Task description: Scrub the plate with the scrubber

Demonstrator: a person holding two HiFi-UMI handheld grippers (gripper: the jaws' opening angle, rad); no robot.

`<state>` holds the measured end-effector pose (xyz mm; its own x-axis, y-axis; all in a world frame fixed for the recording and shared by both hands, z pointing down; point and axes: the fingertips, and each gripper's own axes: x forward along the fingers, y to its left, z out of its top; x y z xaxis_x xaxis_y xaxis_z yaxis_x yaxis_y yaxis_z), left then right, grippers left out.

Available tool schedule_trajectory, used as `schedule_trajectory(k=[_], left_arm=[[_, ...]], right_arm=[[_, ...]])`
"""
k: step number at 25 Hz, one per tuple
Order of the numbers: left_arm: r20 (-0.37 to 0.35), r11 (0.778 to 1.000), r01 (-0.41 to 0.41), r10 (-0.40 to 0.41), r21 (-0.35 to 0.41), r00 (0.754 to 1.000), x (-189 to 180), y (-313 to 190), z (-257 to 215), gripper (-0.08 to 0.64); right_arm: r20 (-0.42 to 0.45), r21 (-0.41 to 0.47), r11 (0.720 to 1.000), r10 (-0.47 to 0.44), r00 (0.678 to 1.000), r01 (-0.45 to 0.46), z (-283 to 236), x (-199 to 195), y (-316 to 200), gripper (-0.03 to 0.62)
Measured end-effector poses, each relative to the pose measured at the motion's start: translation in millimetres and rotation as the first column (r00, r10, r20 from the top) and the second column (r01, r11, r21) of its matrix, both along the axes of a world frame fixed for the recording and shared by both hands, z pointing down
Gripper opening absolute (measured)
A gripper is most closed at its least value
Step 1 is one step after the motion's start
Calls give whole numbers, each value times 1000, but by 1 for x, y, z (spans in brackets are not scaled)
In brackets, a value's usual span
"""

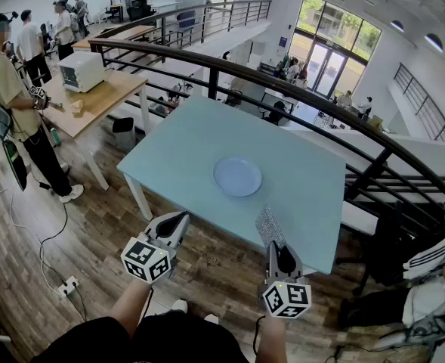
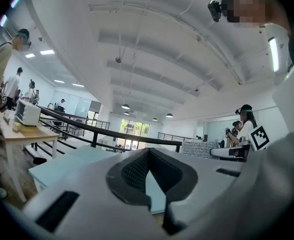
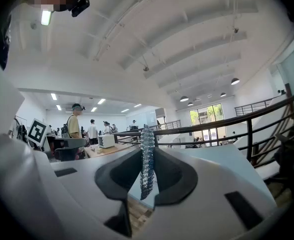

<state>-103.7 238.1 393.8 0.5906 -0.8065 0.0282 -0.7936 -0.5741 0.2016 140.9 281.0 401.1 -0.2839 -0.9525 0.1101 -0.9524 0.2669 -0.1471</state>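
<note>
A pale blue round plate (image 1: 237, 176) lies near the middle of the light blue table (image 1: 184, 138). My right gripper (image 1: 272, 242) hovers over the table's near edge, short of the plate, shut on a silvery mesh scrubber (image 1: 270, 226). In the right gripper view the scrubber (image 3: 147, 156) stands upright, pinched between the jaws of the right gripper (image 3: 147, 184). My left gripper (image 1: 180, 221) hangs just off the table's near edge, left of the scrubber. Its jaws are shut with nothing between them in the left gripper view (image 2: 147, 178), where the scrubber (image 2: 200, 148) shows at the right.
A dark curved railing (image 1: 282, 89) runs behind the table. A wooden table with a white oven (image 1: 82, 70) and several people (image 1: 10, 89) are at the far left. A power strip and cable (image 1: 67, 284) lie on the wooden floor; a chair with clothes (image 1: 426, 255) stands at the right.
</note>
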Motion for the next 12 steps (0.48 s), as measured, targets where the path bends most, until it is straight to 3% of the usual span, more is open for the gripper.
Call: schedule_trajectory(k=[9, 12], left_arm=[[-8, 1000, -13, 13, 7, 1000, -14, -13, 0, 6], [-15, 1000, -16, 16, 11, 1000, -18, -19, 0, 6]], right_arm=[[-17, 2, 1000, 22, 1000, -22, -2, -11, -8, 75], [14, 15, 999, 42, 999, -42, -4, -10, -12, 77]])
